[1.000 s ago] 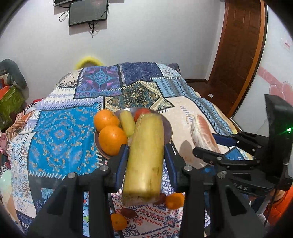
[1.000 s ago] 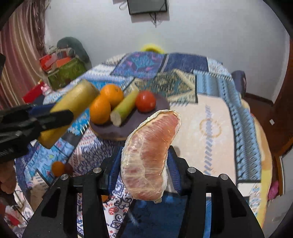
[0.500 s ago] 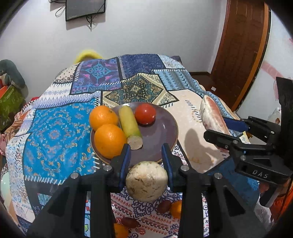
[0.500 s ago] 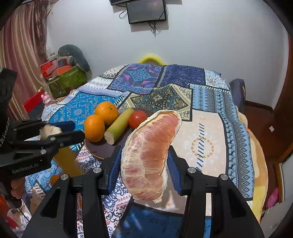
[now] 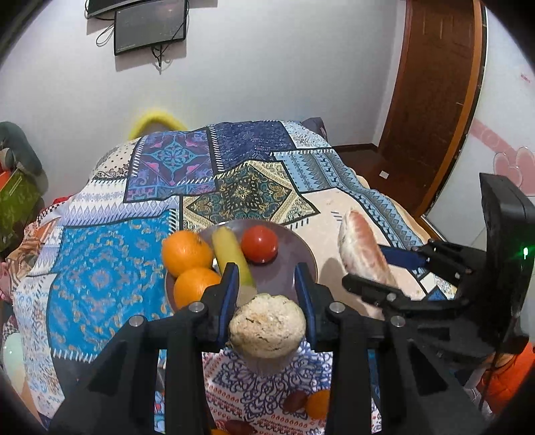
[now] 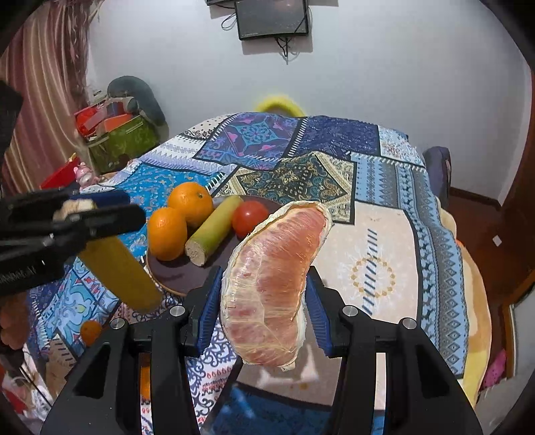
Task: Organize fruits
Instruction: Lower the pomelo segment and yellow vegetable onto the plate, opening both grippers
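A dark round plate (image 5: 287, 267) on the patterned cloth holds two oranges (image 5: 187, 252), a short yellow-green cane piece (image 5: 230, 254) and a red tomato (image 5: 259, 243). My left gripper (image 5: 267, 292) is shut on a thick yellow cane piece (image 5: 267, 326), held end-on just in front of the plate; it hangs downward in the right wrist view (image 6: 120, 271). My right gripper (image 6: 264, 311) is shut on a peeled pink pomelo segment (image 6: 274, 277), held above the cloth to the right of the plate (image 6: 180, 271).
Small oranges (image 5: 316, 403) and dark reddish fruits (image 5: 294, 401) lie on the cloth near the front edge. Boxes (image 6: 117, 137) are piled at the far left. A wooden door (image 5: 431, 100) stands at the right, a screen (image 5: 148, 25) on the wall.
My left gripper has tipped the yellow cane piece from lying lengthwise to end-on and pulled back from the plate. My right gripper has risen a little with the pomelo segment.
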{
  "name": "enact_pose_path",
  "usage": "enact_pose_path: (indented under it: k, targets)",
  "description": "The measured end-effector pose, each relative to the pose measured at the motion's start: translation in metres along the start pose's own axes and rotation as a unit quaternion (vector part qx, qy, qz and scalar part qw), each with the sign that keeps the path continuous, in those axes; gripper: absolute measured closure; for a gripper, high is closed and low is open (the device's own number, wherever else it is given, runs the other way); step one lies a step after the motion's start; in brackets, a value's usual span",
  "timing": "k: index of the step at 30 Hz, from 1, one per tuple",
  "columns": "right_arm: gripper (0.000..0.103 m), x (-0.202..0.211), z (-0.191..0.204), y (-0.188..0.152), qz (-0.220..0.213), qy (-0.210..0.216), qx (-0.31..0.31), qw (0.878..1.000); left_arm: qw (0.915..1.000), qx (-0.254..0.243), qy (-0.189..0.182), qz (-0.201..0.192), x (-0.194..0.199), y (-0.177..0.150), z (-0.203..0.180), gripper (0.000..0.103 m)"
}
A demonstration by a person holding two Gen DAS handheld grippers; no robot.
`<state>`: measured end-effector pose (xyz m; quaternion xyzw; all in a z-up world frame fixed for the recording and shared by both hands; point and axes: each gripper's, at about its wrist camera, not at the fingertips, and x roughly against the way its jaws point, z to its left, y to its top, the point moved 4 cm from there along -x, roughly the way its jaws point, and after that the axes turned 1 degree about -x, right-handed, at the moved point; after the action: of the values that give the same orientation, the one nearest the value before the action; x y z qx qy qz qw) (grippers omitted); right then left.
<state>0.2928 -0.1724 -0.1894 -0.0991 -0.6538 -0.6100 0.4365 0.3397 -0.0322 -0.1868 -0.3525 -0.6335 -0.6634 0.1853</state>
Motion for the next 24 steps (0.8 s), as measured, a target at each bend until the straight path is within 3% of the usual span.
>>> enact_pose_path:
  k: [14, 22, 24]
  targets:
    - [0.058, -0.051, 0.006, 0.012, 0.017, 0.019, 0.028, 0.999, 0.999, 0.037, -0.005, 0.024, -0.055, 0.02, 0.03, 0.069]
    - [0.058, -0.074, 0.011, 0.013, 0.026, 0.028, 0.052, 0.998, 0.9991, 0.033, -0.003, 0.027, -0.078, 0.025, 0.032, 0.069]
    - [0.058, -0.076, 0.015, 0.015, 0.025, 0.034, 0.059, 0.997, 0.9991, 0.03, 0.012, 0.029, -0.081, 0.026, 0.032, 0.067]
